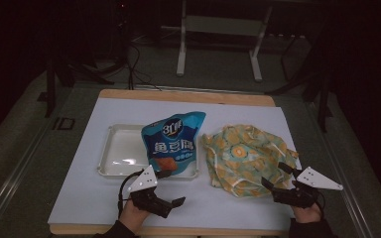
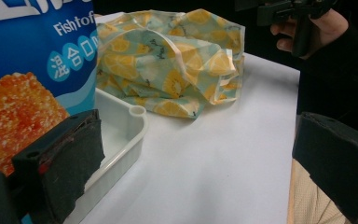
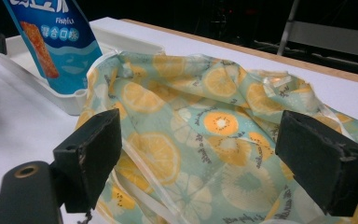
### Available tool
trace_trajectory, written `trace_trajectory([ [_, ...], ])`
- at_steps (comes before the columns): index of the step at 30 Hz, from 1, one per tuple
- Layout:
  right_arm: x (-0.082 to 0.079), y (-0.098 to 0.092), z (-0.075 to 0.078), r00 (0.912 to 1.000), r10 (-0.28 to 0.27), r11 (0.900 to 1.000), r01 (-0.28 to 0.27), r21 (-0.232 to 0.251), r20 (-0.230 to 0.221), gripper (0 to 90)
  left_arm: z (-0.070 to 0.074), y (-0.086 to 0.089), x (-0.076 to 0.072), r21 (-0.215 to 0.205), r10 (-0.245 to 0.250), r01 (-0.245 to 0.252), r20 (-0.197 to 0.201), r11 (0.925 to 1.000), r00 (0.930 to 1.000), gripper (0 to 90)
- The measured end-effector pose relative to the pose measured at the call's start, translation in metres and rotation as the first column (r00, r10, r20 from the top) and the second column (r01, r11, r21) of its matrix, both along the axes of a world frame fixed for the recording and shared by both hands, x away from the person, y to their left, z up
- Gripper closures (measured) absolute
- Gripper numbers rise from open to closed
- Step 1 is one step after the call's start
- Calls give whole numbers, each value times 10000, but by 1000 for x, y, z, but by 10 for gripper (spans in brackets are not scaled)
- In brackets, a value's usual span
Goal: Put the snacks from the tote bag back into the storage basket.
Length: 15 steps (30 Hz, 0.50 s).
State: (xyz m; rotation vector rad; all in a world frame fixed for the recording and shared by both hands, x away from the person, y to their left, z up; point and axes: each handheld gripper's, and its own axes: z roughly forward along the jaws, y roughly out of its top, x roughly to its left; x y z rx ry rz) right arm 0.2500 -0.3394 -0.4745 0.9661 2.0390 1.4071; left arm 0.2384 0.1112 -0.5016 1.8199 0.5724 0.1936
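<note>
A blue snack bag [image 1: 173, 141] stands upright at the right end of a white tray [image 1: 114, 153]. To its right a crumpled fabric bag with an orange-slice print [image 1: 245, 153] lies on the white mat. My left gripper [image 1: 171, 187] is open just in front of the tray's near right corner. In the left gripper view, the snack bag [image 2: 28, 60] and tray rim [image 2: 130, 130] sit beside the left jaw, and nothing lies between the jaws of that gripper [image 2: 200, 158]. My right gripper [image 1: 274, 174] is open at the fabric bag's near right edge, and its jaws [image 3: 205, 156] straddle the fabric [image 3: 191, 121].
The white mat [image 1: 94, 198] covers a wooden table whose edge [image 1: 188, 95] shows at the back. A metal stand [image 1: 218, 29] and cables [image 1: 134, 69] are on the dark floor beyond. The person's other hand [image 2: 307, 28] shows at the top right of the left gripper view.
</note>
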Motion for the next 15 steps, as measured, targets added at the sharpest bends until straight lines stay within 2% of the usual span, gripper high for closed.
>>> trace_trajectory([
  [9,0,-2,0,9999,-36,10000,35,77,114,144,1,0,0,81,-70,69,82,9999,9999,25],
  [15,1,-2,-1,10000,-38,10000,38,70,-16,144,1,0,0,87,-39,38,92,10000,9999,25],
])
